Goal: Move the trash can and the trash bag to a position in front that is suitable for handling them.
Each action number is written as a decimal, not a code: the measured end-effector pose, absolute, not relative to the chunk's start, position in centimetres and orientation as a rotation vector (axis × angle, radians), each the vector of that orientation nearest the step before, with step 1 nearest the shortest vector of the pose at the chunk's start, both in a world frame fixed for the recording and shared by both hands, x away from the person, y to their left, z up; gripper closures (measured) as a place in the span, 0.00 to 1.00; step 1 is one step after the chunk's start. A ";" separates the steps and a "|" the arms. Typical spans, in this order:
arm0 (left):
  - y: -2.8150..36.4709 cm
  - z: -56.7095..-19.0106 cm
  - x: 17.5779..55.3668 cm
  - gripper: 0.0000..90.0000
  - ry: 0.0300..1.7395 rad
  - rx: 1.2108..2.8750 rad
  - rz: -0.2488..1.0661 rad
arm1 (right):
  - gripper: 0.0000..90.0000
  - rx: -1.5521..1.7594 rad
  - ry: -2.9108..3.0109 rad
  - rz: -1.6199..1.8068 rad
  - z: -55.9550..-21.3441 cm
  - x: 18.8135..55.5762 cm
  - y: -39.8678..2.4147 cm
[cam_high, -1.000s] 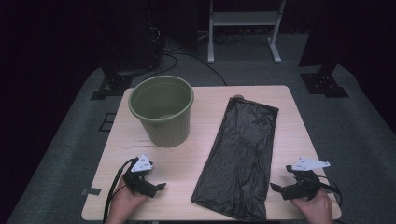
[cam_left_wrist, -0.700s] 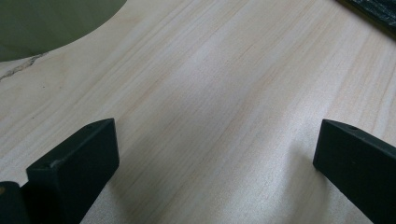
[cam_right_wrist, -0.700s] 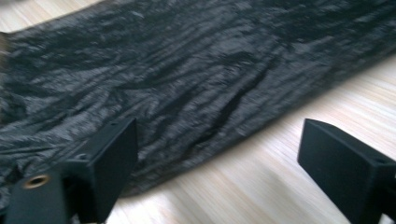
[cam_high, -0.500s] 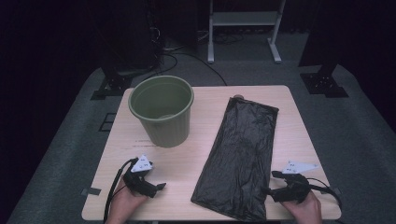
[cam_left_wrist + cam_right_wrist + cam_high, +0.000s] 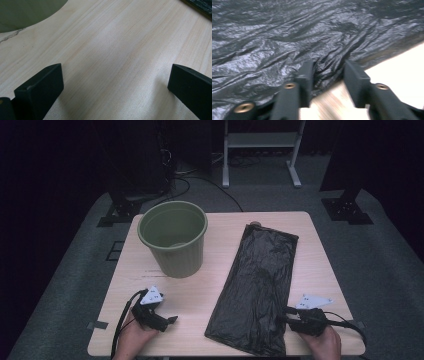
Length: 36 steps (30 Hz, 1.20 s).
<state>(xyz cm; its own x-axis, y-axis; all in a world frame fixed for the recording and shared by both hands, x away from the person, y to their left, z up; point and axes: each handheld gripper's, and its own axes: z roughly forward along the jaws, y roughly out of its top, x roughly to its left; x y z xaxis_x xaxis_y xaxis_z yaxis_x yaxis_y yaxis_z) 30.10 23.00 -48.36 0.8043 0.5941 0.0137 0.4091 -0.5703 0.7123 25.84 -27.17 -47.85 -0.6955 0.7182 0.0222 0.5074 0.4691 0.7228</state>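
I have a black plastic bag (image 5: 260, 285) lying flat and crinkled on the right half of my light wooden table (image 5: 220, 227), its long axis running from the far edge toward me and its near end close to the front edge. My right claw (image 5: 283, 316) sits at the bag's near right edge, low on the table and pointing left into the plastic. In the right gripper view that right claw (image 5: 328, 75) has a puckered fold of the bag's edge (image 5: 287, 45) gathered between its jaws; the jaws have just been closing and now stand narrow, but I cannot confirm that the pads press the plastic firmly. Bare wood shows below and to the right of the fold in that view. My left claw (image 5: 172, 320) rests near the front left of the table, well apart from the bag, pointing right. In the left gripper view my left claw (image 5: 115, 82) has its jaws wide apart with nothing but bare table between them. A green ribbed bin (image 5: 173, 237) stands upright on the far left part of the table, beyond the left claw and apart from the bag; its rounded base (image 5: 27, 12) shows in the upper left corner of the left gripper view.
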 end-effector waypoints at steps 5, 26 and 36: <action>23.0 -48.4 30.1 0.00 0.735 2.256 0.326 | 0.99 1.032 2.464 1.058 -47.8 25.9 -27.3; 23.0 -48.4 30.1 0.00 0.735 2.256 0.326 | 1.00 1.127 2.344 1.095 -46.5 29.0 -31.2; 23.0 -48.4 30.1 0.00 0.735 2.255 0.326 | 1.00 1.188 2.264 1.056 -46.1 31.4 -33.7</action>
